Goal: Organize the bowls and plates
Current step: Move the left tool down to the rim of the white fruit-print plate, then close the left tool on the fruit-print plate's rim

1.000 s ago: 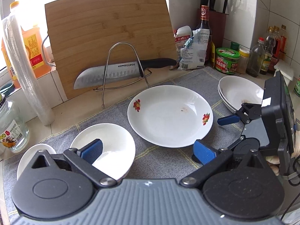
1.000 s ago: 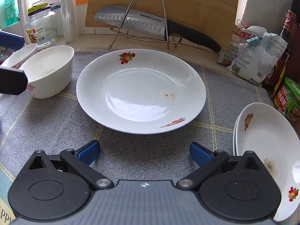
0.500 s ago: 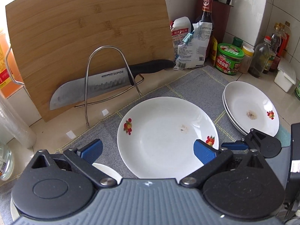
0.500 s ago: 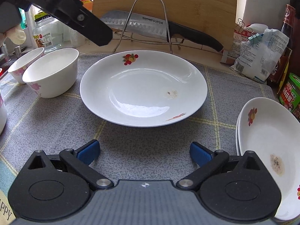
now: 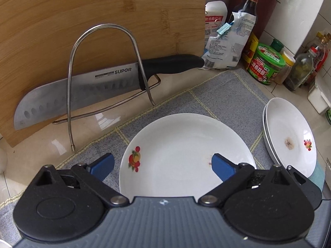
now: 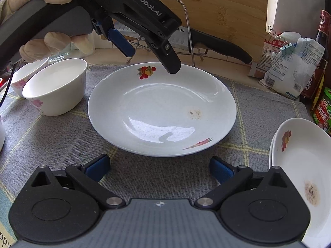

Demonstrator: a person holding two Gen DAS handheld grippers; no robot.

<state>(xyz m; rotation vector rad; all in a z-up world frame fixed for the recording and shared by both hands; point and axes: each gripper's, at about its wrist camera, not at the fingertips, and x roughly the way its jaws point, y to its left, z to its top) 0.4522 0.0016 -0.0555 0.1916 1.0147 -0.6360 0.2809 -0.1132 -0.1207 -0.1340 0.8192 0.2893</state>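
The left gripper (image 5: 162, 163) has come over from the bowls and now hangs above the left rim of the big plate (image 5: 182, 144), with one blue pad outside the rim over the mat and the other over the inside of the plate. Its jaws have just been closing a little but they are still wide, and nothing is pressed between them; the plate rim lies under the gap, not in a grip. In the right wrist view this gripper points down steeply at the far edge of the plate, near the fruit print, and a gloved hand (image 6: 37, 20) holds it. I judge that the plate is the next thing to be taken, probably to go onto the stack of plates (image 6: 300, 165) at the right edge of the mat (image 6: 51, 140). The right gripper (image 6: 159, 167) waits just before the near rim of the plate, jaws wide open and empty, over the bare mat. The two bowls (image 6: 55, 86) stand together at the left of the plate, apart from it, and are not yet nested. Behind the plate there is a wire rack (image 5: 103, 62) with a knife (image 5: 82, 88) in it and a cutting board (image 5: 103, 16) against the wall; the rack foot is near the far rim, so a lift toward the back could catch it. Bags and jars (image 5: 266, 66) crowd the right back corner near the stack.
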